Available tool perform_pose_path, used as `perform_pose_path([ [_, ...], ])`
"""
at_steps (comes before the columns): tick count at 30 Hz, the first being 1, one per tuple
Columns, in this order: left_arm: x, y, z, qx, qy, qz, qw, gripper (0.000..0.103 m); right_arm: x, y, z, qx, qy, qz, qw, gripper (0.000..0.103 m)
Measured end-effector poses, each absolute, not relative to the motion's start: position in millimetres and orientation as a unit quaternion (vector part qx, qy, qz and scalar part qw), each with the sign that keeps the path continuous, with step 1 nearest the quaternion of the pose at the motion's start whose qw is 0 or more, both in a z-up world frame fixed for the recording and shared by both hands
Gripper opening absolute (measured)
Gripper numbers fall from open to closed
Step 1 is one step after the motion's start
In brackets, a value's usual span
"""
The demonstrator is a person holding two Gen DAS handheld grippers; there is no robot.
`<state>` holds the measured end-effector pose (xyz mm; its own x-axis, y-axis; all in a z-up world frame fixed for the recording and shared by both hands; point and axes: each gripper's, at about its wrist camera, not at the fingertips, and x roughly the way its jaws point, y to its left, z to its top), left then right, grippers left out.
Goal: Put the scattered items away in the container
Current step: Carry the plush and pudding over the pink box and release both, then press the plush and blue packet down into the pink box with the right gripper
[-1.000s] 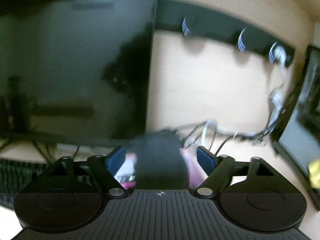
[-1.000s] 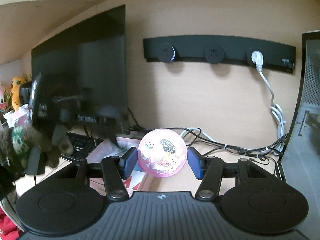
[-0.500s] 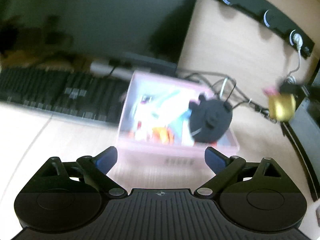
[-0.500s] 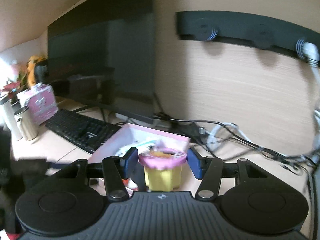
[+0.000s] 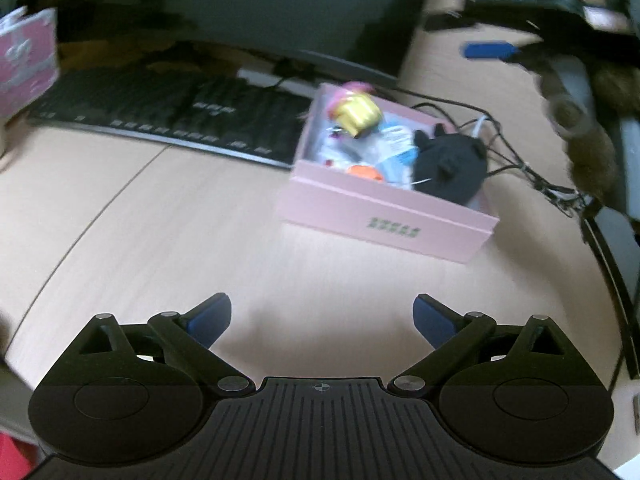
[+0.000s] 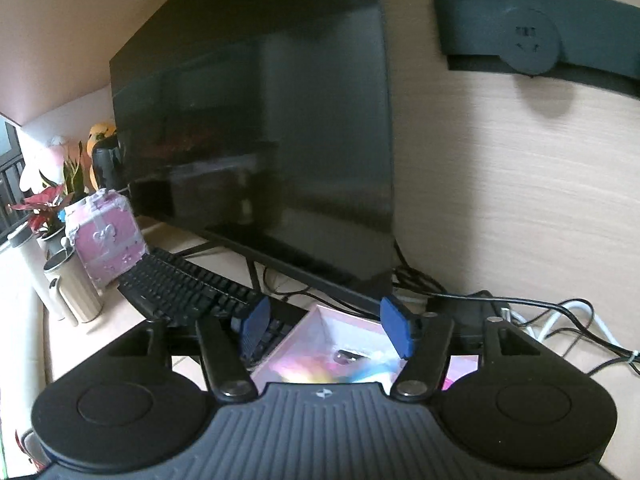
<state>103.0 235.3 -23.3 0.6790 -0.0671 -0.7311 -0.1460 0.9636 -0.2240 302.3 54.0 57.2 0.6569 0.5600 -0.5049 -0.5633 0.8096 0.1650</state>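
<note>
Pale wood-grain counter [image 5: 180,216] carries a pink box [image 5: 384,216] in front of a dark monitor [image 6: 280,140], with a black keyboard [image 5: 168,120] just beside the box's left wall. Inside the box lie a yellow cup with a pink lid [image 5: 356,110], tipped on its side near the far corner, a black plush [image 5: 450,168] against the right wall, an orange piece and some blurred white and blue things. Small dark print runs along the box's near wall, too small to read.

Left claw [image 5: 322,316] hangs over bare counter, near the box but clear of it; its jaws have just been opening and stand wide apart, with nothing between them. Right claw [image 6: 326,326] is above the box's far end, and its jaws have also just been opening; they are parted and empty, the box's interior showing between the blue pads [image 6: 396,328]. In the left view the right claw appears blurred at the upper right.

Black cables [image 5: 500,152] trail behind the box. At the counter's left end stand a pink case [image 6: 104,240], two pale tumblers [image 6: 76,292] and a red-leaved plant [image 6: 44,208]. A black socket strip [image 6: 532,36] is fixed to the wall.
</note>
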Motion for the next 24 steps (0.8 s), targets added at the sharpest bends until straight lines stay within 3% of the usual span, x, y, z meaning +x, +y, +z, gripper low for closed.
perform_pose_path([
  [8,106.4,241.1,-28.9,-0.152,0.403,0.023,0.902,0.101,268.3,32.0,-0.5,-0.077,0.357,0.283,0.887,0.063],
  [10,108.4,237.2,-30.0,-0.147,0.406,0.016,0.902,0.101,268.5,35.9,-15.5,-0.092,0.372,0.271,0.883,0.067],
  [19,114.5,220.1,-29.9,-0.124,0.418,-0.001,0.9,0.101,303.4,75.0,-24.5,-0.136,0.296,0.242,0.914,0.067],
  [24,112.1,218.0,-29.5,-0.123,0.417,-0.01,0.9,0.101,309.8,71.3,-25.3,-0.136,0.333,0.23,0.904,0.067],
])
